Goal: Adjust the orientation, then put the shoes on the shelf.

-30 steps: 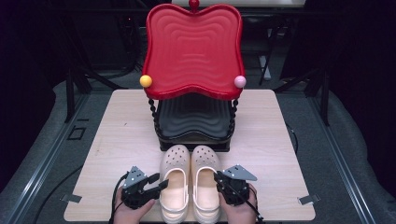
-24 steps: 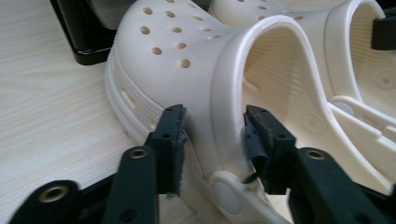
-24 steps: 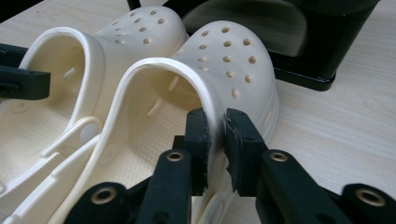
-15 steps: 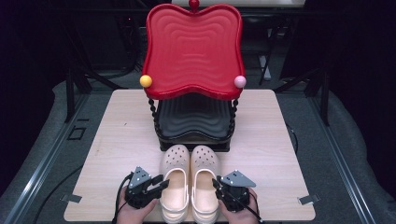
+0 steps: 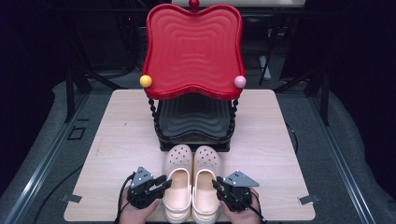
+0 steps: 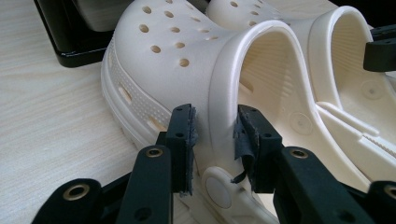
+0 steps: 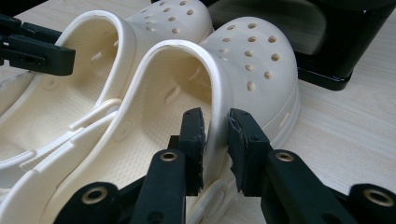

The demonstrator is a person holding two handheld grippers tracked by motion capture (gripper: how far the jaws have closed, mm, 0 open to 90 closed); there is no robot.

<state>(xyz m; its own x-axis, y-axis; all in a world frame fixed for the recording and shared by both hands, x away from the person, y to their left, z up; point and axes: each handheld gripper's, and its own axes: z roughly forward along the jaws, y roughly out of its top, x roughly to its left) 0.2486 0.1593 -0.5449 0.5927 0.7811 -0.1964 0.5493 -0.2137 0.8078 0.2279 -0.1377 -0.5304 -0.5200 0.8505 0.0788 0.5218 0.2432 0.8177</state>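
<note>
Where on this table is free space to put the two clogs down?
Bare wood lies left and right of the shoe rack, out to the table edges. The near middle is crowded: both clogs sit against the rack's base, with a hand-held gripper on each side.

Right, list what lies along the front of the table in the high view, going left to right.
Left gripper → left clog → right clog → right gripper. Each gripper's jaws straddle the outer side wall of the clog next to it.
</note>
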